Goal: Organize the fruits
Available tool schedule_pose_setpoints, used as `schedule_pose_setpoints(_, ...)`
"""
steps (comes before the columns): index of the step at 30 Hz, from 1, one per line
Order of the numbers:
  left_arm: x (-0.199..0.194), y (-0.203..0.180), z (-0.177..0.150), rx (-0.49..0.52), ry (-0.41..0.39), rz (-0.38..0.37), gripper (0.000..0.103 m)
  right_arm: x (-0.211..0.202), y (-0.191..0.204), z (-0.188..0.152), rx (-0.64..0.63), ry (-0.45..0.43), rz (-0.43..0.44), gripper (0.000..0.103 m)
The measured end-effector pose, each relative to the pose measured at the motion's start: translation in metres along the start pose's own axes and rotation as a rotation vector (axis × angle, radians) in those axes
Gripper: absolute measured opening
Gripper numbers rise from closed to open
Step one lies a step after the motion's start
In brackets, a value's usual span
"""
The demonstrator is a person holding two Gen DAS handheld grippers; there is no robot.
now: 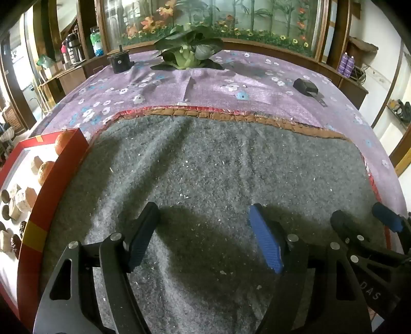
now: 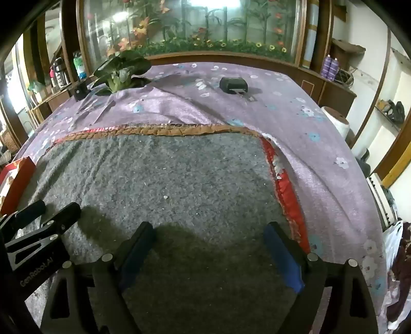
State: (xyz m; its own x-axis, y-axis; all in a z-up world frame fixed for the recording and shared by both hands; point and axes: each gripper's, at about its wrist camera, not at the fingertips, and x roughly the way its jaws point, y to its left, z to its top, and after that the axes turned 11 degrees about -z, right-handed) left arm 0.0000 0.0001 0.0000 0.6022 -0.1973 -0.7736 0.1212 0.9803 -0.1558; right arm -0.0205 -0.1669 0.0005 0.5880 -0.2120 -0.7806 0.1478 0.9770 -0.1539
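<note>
Left wrist: left gripper (image 1: 203, 218) wide apart, holding nothing, over grey mat (image 1: 205, 167). Red box (image 1: 51, 195) at mat's left edge, orange (image 1: 63, 142) in its far corner.

Right wrist: right gripper (image 2: 209, 236) wide, gripping nothing, above mat (image 2: 167, 174); box (image 2: 18, 179) at left edge.

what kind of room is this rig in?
Likely a home living or dining room: a table under a floral purple cloth, a wood-framed glass cabinet of artificial flowers behind it, and flasks on a side shelf.
</note>
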Motion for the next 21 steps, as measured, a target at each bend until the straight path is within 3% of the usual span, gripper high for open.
schedule_pose_setpoints(21,0.0001,0.0,0.0,-0.001,0.0,-0.001,0.075,0.0011,-0.0016,-0.0003,0.003,-0.001,0.004,0.088)
